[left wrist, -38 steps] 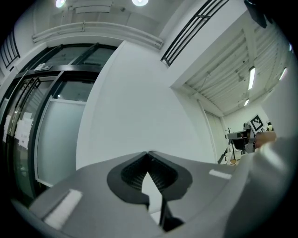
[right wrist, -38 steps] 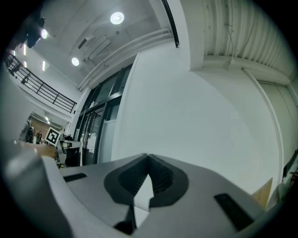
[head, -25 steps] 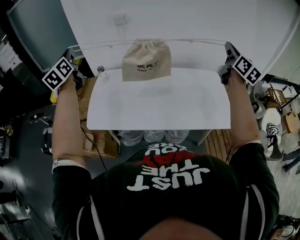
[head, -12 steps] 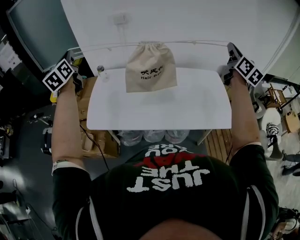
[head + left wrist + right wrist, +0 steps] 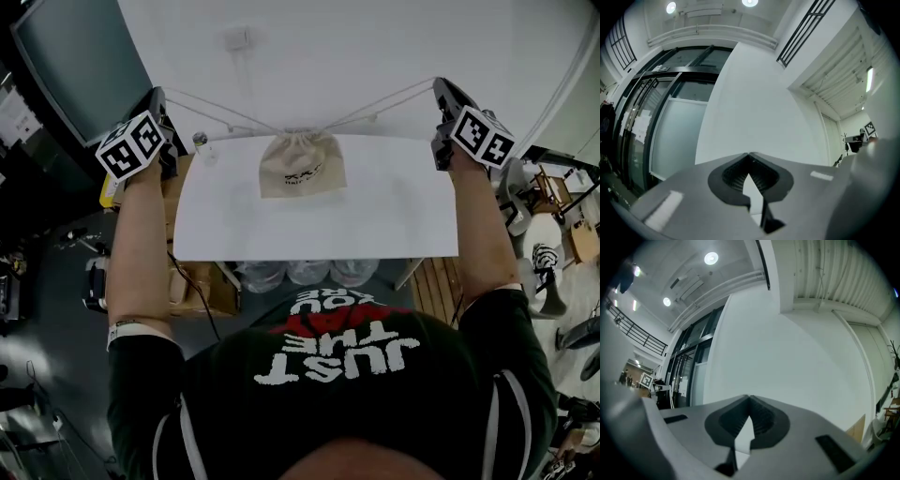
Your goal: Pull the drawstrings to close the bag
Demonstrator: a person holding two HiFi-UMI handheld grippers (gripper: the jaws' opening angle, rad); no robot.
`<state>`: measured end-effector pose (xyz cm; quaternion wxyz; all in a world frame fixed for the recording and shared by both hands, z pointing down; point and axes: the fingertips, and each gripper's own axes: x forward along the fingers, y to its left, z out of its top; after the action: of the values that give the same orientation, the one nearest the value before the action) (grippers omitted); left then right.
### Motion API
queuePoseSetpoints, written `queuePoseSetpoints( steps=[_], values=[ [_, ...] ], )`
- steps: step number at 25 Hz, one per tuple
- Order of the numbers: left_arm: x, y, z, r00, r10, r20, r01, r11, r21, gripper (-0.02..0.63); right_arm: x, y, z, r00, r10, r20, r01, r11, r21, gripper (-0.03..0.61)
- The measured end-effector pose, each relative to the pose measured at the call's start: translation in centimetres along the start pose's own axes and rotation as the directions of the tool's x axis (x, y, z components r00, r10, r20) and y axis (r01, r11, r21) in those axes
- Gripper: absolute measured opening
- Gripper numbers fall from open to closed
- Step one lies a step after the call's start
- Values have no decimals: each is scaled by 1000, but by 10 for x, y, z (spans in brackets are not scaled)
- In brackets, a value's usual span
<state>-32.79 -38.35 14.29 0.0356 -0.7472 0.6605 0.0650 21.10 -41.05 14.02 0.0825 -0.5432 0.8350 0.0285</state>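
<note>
Jaws of the left gripper (image 5: 749, 154): clenched, tips meeting in a point, ribbed pads (image 5: 735, 174) pressed together at the front, only a sliver of pale background showing through the hollow behind them. Same on the right gripper (image 5: 749, 397): clamped tight, tips touching, nothing bulky between. In neither gripper view any clear sight of a cord at the pinch; too thin to make out there.

From the head view, though, plainly gripped: left drawstring (image 5: 220, 114) running taut from the left tips down to the gathered mouth of the bag (image 5: 302, 167), right drawstring (image 5: 380, 105) just as taut from the right tips to the same spot. Together a shallow V, with the bag at its low point. Small knots partway along each cord.

Bag of beige cloth with dark print on the front, mouth puckered into tight folds, placed near the far edge of the white table (image 5: 319, 225), about midway between the two grippers. Whether resting on the table or hanging just clear of it: cannot tell.

Grippers well apart, one near each far corner of the table, pointing toward the pale wall (image 5: 328, 56) ahead. Near the far left corner, just beside the left gripper, a small bottle-like thing (image 5: 201, 142). On the wall above the bag, a small white socket plate (image 5: 236, 37).
</note>
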Motion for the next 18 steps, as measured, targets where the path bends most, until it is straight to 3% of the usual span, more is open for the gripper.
queuePoseSetpoints(
  steps=[12,15,18],
  values=[
    [9,-74,-1,990,-141,-29,143,985,95,8,15,57,-1,992,122,-17,-123,991,-45,8],
    [10,-69,-2,991,-127,-29,130,986,104,8,13,50,0,993,116,-9,-116,993,-28,8],
    [7,-39,-4,998,-55,-24,57,993,104,8,3,21,-4,998,61,-9,-61,998,22,8]
  ],
)
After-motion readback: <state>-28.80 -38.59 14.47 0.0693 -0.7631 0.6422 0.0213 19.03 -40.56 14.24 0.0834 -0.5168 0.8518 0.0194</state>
